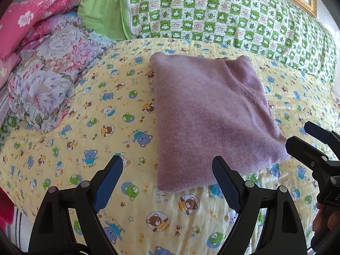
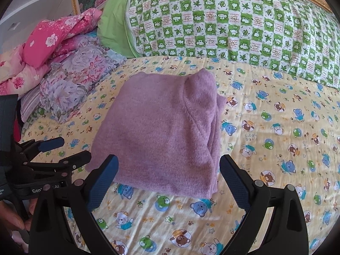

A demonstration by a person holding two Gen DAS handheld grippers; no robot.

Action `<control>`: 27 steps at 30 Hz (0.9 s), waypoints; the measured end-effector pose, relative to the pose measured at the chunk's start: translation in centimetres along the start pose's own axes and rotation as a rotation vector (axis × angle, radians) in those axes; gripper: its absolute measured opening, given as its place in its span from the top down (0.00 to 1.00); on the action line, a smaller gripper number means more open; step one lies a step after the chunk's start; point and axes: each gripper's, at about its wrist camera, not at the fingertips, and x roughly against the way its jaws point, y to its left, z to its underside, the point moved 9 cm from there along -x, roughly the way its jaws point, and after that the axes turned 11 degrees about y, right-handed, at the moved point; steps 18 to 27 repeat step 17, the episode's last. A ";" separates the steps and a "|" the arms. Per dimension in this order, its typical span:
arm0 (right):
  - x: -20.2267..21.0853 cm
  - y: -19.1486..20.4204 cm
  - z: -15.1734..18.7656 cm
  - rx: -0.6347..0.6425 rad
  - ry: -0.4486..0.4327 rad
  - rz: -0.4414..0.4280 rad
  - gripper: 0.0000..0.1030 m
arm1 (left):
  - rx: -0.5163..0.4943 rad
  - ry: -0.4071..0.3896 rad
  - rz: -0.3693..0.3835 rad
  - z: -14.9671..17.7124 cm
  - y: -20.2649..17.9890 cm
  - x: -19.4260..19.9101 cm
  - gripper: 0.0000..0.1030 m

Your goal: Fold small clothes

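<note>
Left wrist view: the folded purple knit sweater (image 1: pixel 212 119) lies flat on the yellow bear-print bed sheet (image 1: pixel 85 127). Left claw (image 1: pixel 167 165) spread wide, empty, near its front edge; right claw (image 2: pixel 169 165) same.

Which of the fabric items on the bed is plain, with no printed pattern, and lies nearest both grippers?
The folded purple knit garment; the pink floral bedding and green checked quilt are patterned and farther back.

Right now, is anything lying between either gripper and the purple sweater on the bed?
Nothing visible. The purple sweater lies folded on the yellow bear sheet, with only bare sheet between it and the open left gripper and open right gripper. The floral bedding pile sits off to the side.
</note>
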 end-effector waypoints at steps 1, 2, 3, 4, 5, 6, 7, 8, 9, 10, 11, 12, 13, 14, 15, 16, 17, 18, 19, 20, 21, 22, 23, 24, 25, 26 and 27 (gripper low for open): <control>0.0 0.0 -0.1 -0.001 -0.001 0.000 0.07 | -0.003 0.000 -0.006 -0.2 0.0 0.0 0.16; 0.0 0.0 -0.2 0.000 -0.002 0.001 0.07 | -0.003 -0.001 -0.005 -0.3 0.0 0.0 0.16; -0.1 0.0 -0.3 0.000 -0.002 0.003 0.07 | 0.000 -0.002 -0.005 -0.4 0.1 0.0 0.16; -0.1 -0.1 -0.3 -0.002 -0.002 0.004 0.07 | 0.005 -0.004 -0.005 -0.7 0.2 -0.1 0.16; -0.1 -0.1 -0.4 -0.006 -0.002 0.005 0.07 | 0.008 -0.005 -0.004 -0.8 0.3 -0.1 0.16; -0.2 -0.3 -0.5 -0.008 -0.002 0.007 0.07 | 0.012 -0.005 -0.005 -1.0 0.3 -0.1 0.16; -0.3 -0.5 -0.6 -0.012 0.000 0.008 0.07 | 0.016 -0.005 -0.004 -1.2 0.4 -0.2 0.16; -0.4 -0.6 -0.6 -0.016 0.001 0.009 0.07 | 0.018 -0.005 -0.003 -1.3 0.3 -0.2 0.16; -0.4 -0.7 -0.7 -0.019 0.001 0.009 0.07 | 0.019 -0.004 -0.003 -1.4 0.4 -0.3 0.16; -0.5 -0.8 -0.7 -0.022 0.002 0.009 0.07 | 0.019 -0.003 -0.003 -1.5 0.4 -0.4 0.16; -0.6 -0.8 -0.8 -0.025 0.002 0.010 0.07 | 0.018 -0.002 -0.004 -1.6 0.4 -0.4 0.16; -0.6 -0.9 -0.8 -0.026 0.003 0.010 0.07 | 0.017 -0.001 -0.007 -1.6 0.4 -0.5 0.16; -0.7 -1.0 -0.9 -0.028 0.004 0.011 0.07 | 0.016 0.001 -0.007 -1.6 0.4 -0.6 0.16; -0.8 -1.0 -1.0 -0.028 0.004 0.010 0.07 | 0.015 0.003 -0.006 -1.6 0.4 -0.6 0.16; -0.8 -1.0 -1.0 -0.029 0.004 0.010 0.07 | 0.013 0.004 -0.006 -1.6 0.4 -0.8 0.16; -0.8 -1.0 -1.0 -0.029 0.004 0.009 0.07 | 0.012 0.008 -0.003 -1.6 0.4 -0.9 0.16; -0.9 -1.0 -1.0 -0.029 0.007 0.009 0.07 | 0.012 0.011 0.001 -1.6 0.3 -0.9 0.16; -0.9 -1.0 -1.0 -0.029 0.007 0.009 0.07 | 0.012 0.011 0.001 -1.6 0.3 -0.9 0.16; -0.9 -1.0 -1.0 -0.029 0.007 0.009 0.07 | 0.012 0.011 0.001 -1.6 0.3 -0.9 0.16; -0.9 -1.0 -1.0 -0.029 0.007 0.009 0.07 | 0.012 0.011 0.001 -1.6 0.3 -0.9 0.16; -0.9 -1.0 -1.0 -0.029 0.007 0.009 0.07 | 0.012 0.011 0.001 -1.6 0.3 -0.9 0.16; -0.9 -1.0 -1.0 -0.029 0.007 0.009 0.07 | 0.012 0.011 0.001 -1.6 0.3 -0.9 0.16; -0.9 -1.0 -1.0 -0.029 0.007 0.009 0.07 | 0.012 0.011 0.001 -1.6 0.3 -0.9 0.16; -0.9 -1.0 -1.0 -0.029 0.007 0.009 0.07 | 0.012 0.011 0.001 -1.6 0.3 -0.9 0.16; -0.9 -1.0 -1.0 -0.029 0.007 0.009 0.07 | 0.012 0.011 0.001 -1.6 0.3 -0.9 0.16; -0.9 -1.0 -1.0 -0.029 0.007 0.009 0.07 | 0.012 0.011 0.001 -1.6 0.3 -0.9 0.16; -0.9 -1.0 -1.0 -0.029 0.007 0.009 0.07 | 0.012 0.011 0.001 -1.6 0.3 -0.9 0.16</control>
